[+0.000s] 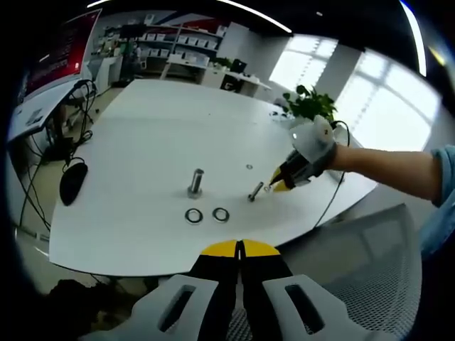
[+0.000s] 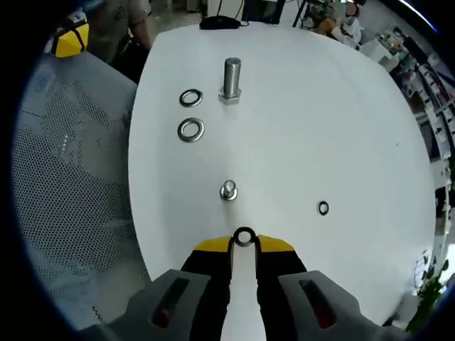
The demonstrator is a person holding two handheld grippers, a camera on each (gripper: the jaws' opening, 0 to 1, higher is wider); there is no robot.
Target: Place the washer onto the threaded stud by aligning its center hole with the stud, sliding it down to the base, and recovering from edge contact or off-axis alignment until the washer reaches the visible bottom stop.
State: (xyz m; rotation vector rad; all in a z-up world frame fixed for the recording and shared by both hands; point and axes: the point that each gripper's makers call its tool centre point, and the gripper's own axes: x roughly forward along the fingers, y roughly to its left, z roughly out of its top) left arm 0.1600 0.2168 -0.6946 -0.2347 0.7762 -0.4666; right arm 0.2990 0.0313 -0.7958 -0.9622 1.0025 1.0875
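Right gripper (image 2: 243,245) clenched on washer (image 2: 244,236), just short of threaded stud (image 2: 228,190); left gripper (image 1: 239,249) closed, empty, near table (image 1: 142,142) edge. Risk: off-axis hole snagging stud top, tilting washer.

You are wearing a white glove (image 1: 313,138) and a blue sleeve (image 1: 442,192); your grippers (image 2: 244,245) are showing yellow-tipped black jaws on grey bodies.
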